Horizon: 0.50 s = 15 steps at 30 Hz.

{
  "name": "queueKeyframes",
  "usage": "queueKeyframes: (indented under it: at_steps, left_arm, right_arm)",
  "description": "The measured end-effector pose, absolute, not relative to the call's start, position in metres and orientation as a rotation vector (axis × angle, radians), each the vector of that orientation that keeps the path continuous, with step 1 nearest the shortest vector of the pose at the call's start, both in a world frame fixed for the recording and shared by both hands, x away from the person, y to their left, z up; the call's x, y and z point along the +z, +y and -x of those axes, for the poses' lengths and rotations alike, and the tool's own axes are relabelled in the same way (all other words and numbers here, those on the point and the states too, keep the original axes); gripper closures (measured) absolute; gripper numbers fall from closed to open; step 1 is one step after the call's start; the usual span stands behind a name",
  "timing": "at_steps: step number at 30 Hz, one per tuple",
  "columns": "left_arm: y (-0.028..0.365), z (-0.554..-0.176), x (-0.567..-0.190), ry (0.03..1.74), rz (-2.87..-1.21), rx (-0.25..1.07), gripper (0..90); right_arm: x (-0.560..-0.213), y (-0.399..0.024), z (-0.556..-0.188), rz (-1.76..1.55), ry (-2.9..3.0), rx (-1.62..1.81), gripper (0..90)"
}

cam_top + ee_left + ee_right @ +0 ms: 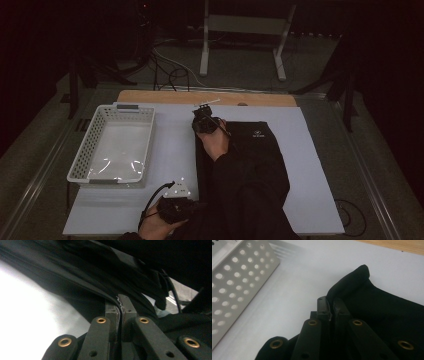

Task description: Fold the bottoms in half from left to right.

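I see a black garment lying on the white table cover, right of centre and running from the near edge toward the far side. My left gripper sits at the near edge, its jaws pinched tight on the garment's near left hem. My right gripper is farther away, jaws clamped on the garment's far left corner. A white perforated basket rests on the left, well apart from the cloth.
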<state>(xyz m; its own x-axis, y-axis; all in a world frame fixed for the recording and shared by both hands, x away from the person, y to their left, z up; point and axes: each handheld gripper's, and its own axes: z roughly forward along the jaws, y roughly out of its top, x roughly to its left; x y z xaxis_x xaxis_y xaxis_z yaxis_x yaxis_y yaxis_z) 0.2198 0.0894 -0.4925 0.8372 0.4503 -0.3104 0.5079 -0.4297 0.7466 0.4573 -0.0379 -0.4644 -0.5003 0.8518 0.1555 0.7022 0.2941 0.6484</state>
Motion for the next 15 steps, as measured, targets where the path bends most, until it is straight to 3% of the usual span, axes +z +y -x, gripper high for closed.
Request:
queueKeyframes:
  at_steps: [15]
  left_arm:
    - [0.063,-0.207,-0.493,0.574,-2.116,-0.162,87.0]
  right_arm:
    - [-0.450,-0.097,-0.463,-1.496,2.267,1.008,86.1]
